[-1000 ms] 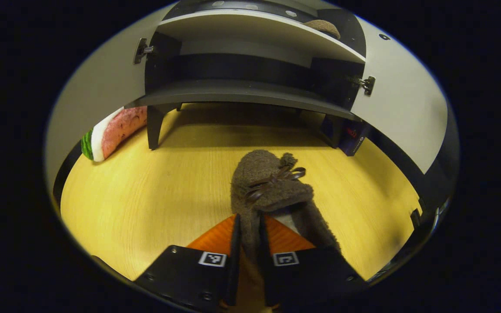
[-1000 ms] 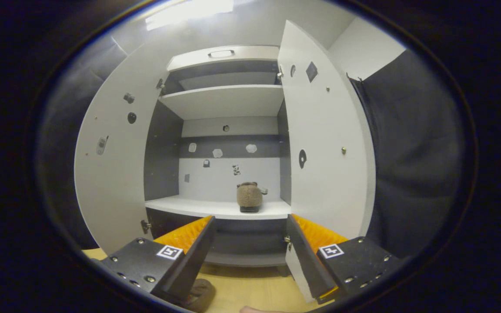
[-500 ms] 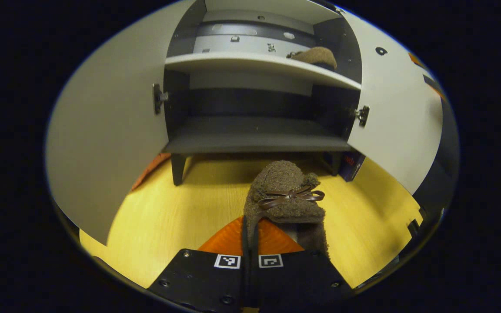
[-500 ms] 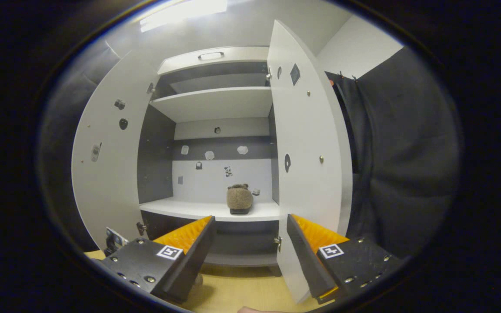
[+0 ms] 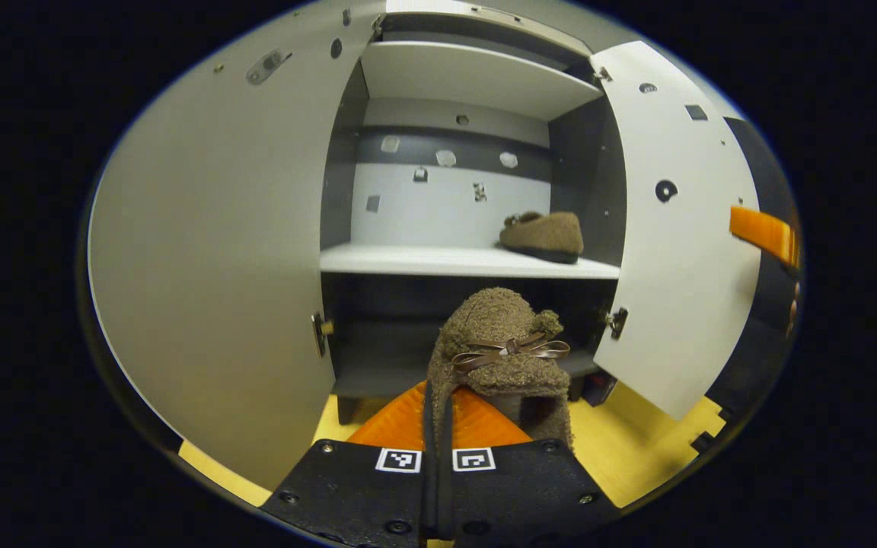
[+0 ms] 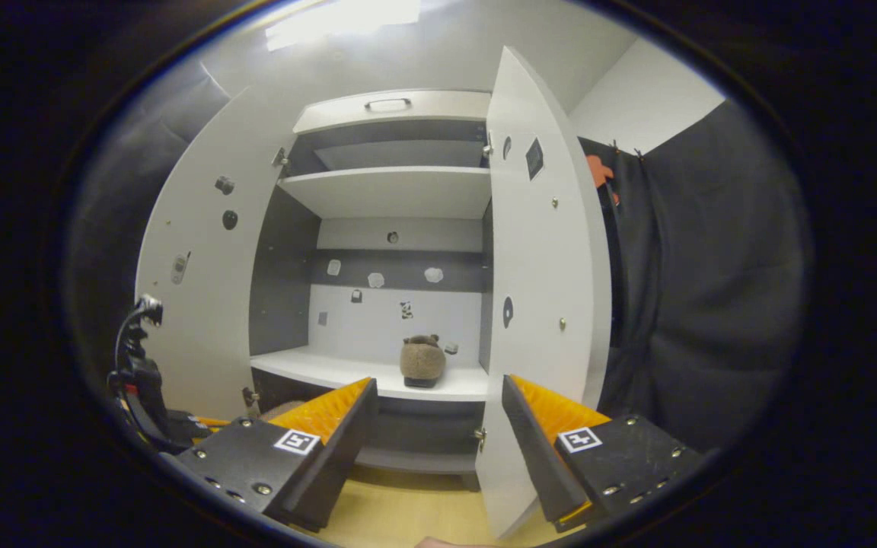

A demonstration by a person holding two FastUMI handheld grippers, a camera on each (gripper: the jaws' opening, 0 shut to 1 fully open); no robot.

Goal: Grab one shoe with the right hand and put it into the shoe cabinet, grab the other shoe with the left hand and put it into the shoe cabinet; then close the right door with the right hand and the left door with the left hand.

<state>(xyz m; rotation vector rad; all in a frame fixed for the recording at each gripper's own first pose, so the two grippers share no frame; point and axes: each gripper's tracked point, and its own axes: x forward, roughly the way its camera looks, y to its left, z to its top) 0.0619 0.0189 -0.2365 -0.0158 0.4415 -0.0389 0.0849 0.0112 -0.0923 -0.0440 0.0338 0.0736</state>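
My left gripper [image 5: 438, 394] is shut on the heel edge of a brown fuzzy shoe [image 5: 501, 342] with a small bow, held in the air with its toe toward the open shoe cabinet. The shoe hangs just below the front of the white middle shelf [image 5: 408, 260]. The other brown shoe [image 5: 544, 234] lies on that shelf at its right end, and in the right gripper view this shoe [image 6: 422, 360] stands near the right door. My right gripper [image 6: 438, 388] is open with nothing in it, back from the cabinet. The left gripper's body [image 6: 138, 384] shows at the left edge.
Both white doors stand wide open: the left door [image 5: 210, 259] and the right door [image 5: 674, 228], seen also as left door [image 6: 195, 289] and right door [image 6: 541, 304]. A dark lower shelf [image 5: 377, 365] sits under the white one. Yellow wooden floor [image 5: 636, 449] lies below. Black cloth [image 6: 705, 289] hangs to the right.
My left gripper has closed tight on the shoe and lifted it off the floor toward the middle shelf. The right gripper stayed open and hardly moved; the left gripper came into its view.
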